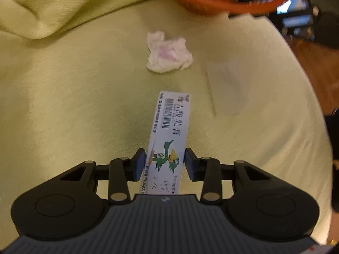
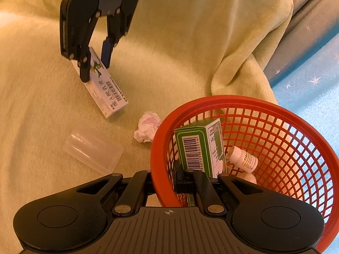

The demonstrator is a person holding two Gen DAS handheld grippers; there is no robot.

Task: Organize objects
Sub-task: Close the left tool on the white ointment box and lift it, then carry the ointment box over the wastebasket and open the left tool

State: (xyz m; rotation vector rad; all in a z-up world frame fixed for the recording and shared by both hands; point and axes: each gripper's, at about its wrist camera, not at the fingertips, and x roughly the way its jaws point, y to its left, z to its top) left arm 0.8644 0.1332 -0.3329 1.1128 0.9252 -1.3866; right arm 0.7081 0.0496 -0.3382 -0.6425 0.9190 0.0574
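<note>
surface: pale yellow-green blanket point(image 1: 70, 89), folded up into a ridge along its far side in both views.
your left gripper point(image 1: 164, 165): pads sit either side of the long white box point(image 1: 169, 135), at its printed-bird end. Left wrist view shows the left pad touching the box edge and a thin gap at the right pad, so it brackets the box, not clamped.
left gripper, seen from the right wrist point(image 2: 96, 66): tilted down from the top left, fingers straddling the same white box point(image 2: 107, 89), whose barcode end points toward the basket. Whether the box lies flat on the blanket or is lifted, cannot tell.
clear plastic piece point(image 2: 93, 150): lying on the blanket near its front edge, just left of the basket. Plain in the right wrist view; in the left wrist view only a faint see-through shape point(image 1: 226, 89) right of the box.
crumpled tissue point(image 2: 147, 129): white with pink, touching or just beside the basket rim on its left. Left wrist view shows tissue point(image 1: 169, 51) beyond the box tip, apart from it.
red mesh basket point(image 2: 275, 131): at the blanket's right edge. Left wrist view gets only a blurred rim point(image 1: 211, 2) at top.
basket contents, right wrist view only: green box point(image 2: 197, 146) upright with barcode facing you, small white bottle point(image 2: 243, 158) lying beside it.
your right gripper point(image 2: 167, 182): fingers either side of the basket's near rim wall. Tips hidden, cannot tell if clamped.
</note>
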